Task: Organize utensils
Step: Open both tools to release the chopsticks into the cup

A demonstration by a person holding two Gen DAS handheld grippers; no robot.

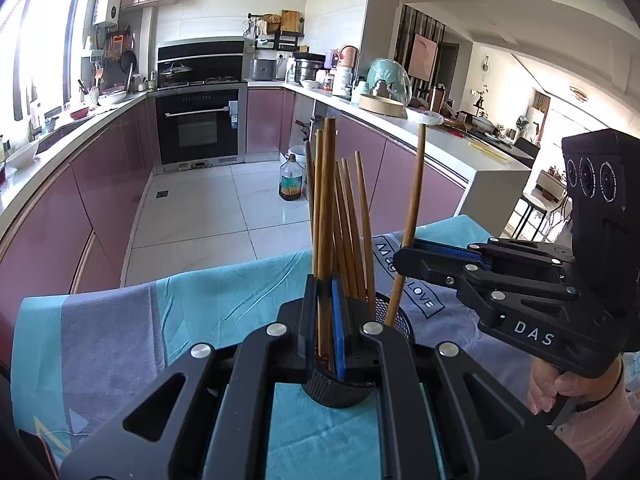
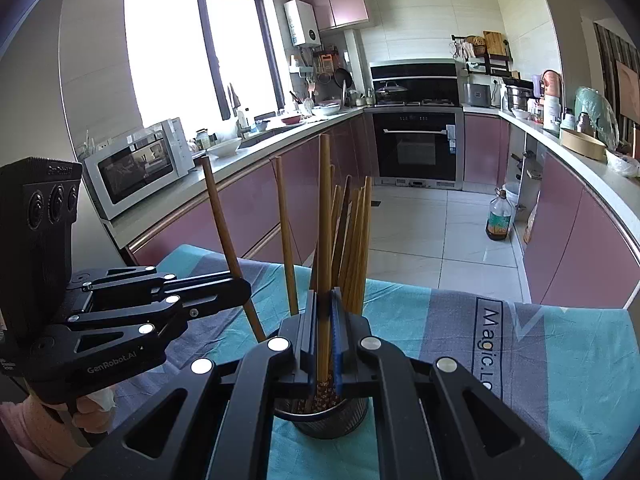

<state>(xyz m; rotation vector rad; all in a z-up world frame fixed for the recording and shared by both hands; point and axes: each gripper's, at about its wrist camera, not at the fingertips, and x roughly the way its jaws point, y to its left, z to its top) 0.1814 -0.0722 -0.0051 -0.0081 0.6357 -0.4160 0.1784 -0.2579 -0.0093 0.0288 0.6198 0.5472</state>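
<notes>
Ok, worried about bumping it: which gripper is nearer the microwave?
Left. The left gripper sits just in front of the microwave; the right gripper is further right, over the chopstick holder.

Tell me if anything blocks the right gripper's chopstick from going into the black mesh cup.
Nothing visible does. The brown wooden chopstick clamped in the right gripper dips inside the round black mesh cup, beside the other wooden chopsticks standing there.

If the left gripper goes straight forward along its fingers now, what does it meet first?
Probably the other chopsticks standing in the black holder, just beyond the chopstick that the left gripper clamps; depth is uncertain.
</notes>
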